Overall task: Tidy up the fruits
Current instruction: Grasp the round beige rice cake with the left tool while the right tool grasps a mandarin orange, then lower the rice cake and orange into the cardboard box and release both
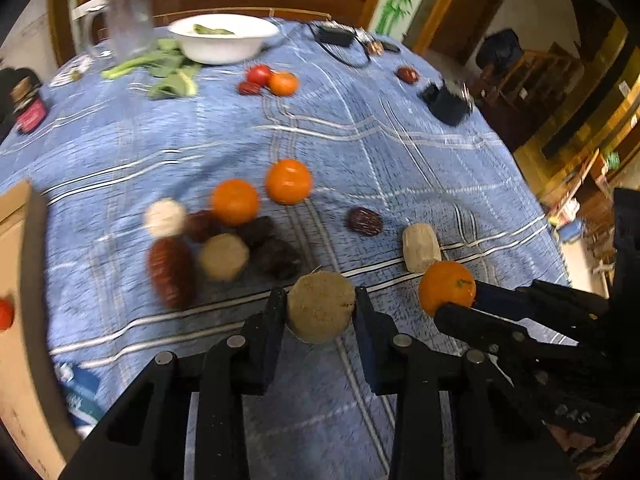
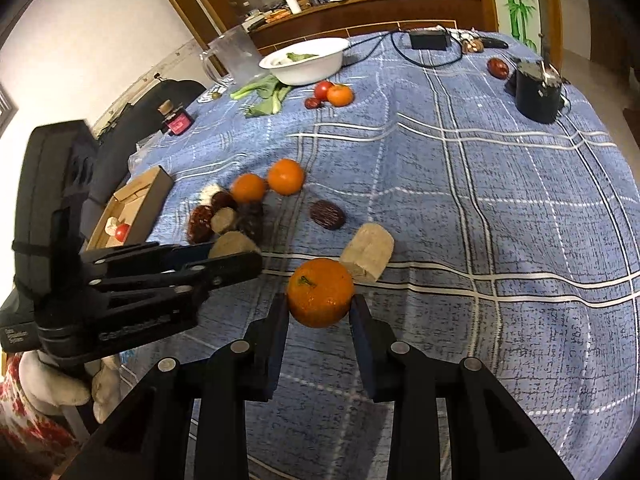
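— What sits nearest?

— The left gripper [image 1: 321, 312], black hinged plastic, is clamped on a tan, rough-skinned cylindrical chunk [image 1: 321, 306] with a flat cut face, its pads pressing both sides. The right gripper [image 2: 320, 306] is clamped the same way on a round, glossy, dimpled orange tangerine [image 2: 321, 298] with a small green stem scar.

— And just beyond them?

— A second pale beige chunk [image 2: 368, 254] lies on its side just behind the tangerine. Farther left is a cluster: two more smooth tangerines [image 2: 266, 182] touching, wrinkled dark-red dates [image 2: 200, 222] and more beige chunks. One dark, ridged oval date [image 2: 328, 215] lies apart between the cluster and the beige chunk.

— The surface?

— A round table under a blue woven cloth with white and black check lines [image 2: 500, 200]. An open brown cardboard box [image 2: 138, 204] sits at its left edge.

— The far side?

— A white glossy bowl [image 2: 306, 64], leafy greens [image 2: 266, 96], a clear plastic jug [image 2: 234, 56], a small red-and-orange fruit group [image 2: 332, 94] and a black cylindrical pot [image 2: 536, 90]. Behind stands a cluttered wooden sideboard [image 2: 360, 16].
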The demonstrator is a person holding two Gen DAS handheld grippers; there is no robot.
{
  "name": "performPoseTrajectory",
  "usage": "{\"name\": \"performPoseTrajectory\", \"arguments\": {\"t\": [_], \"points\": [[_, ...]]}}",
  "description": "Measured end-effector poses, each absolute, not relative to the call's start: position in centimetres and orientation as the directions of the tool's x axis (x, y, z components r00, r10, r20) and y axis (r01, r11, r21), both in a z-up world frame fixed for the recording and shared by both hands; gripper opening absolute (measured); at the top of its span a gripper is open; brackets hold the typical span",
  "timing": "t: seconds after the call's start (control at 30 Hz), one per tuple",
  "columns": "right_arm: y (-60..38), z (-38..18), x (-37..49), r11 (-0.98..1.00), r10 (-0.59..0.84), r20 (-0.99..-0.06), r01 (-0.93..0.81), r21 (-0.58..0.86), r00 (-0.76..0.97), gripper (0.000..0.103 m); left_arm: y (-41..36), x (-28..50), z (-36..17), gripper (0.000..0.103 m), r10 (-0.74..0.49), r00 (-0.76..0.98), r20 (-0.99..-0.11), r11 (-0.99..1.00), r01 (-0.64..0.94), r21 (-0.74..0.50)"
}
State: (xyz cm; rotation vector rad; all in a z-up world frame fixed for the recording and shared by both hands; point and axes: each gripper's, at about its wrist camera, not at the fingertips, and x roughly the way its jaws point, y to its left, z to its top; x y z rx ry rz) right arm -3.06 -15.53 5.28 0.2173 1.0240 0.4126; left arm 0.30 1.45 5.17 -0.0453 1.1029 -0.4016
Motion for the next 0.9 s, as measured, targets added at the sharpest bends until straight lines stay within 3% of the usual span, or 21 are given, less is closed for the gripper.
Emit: {"name": "performPoseTrajectory", "arguments": {"t": [0.23, 0.37, 0.63, 0.9], "points": [[-11.9, 7.2, -3.1, 0.885, 0.464, -0.763, -0.276, 0.375, 0.449, 0.033, 8.4, -1.1, 8.1, 0.032, -0.337, 0.446, -0.829, 0.941, 0.183, -0.284], [-8.7, 8.2, -2.8, 0.873, 0.483, -0.756, -0.311, 0.376, 0.441, 0.033, 13.8, -1.8, 8.8, 0.032, -0.277, 0.475, -0.835, 0.96, 0.094, -0.265], [0.0, 9.9, -2.1, 0.823, 0.545, -0.741, -0.417, 0.384, 0.392, 0.034, 25.5, -3.2, 8.6, 0.032, -0.148, 0.491, -0.858, 0.972, -0.089, -0.219], [10.8, 9.5, -1.5, 0.758, 0.589, -0.75, -0.53, 0.381, 0.303, 0.034, 32.8, -2.3, 6.5, 0.032, -0.075, 0.443, -0.894, 0.972, -0.167, -0.164]]}}
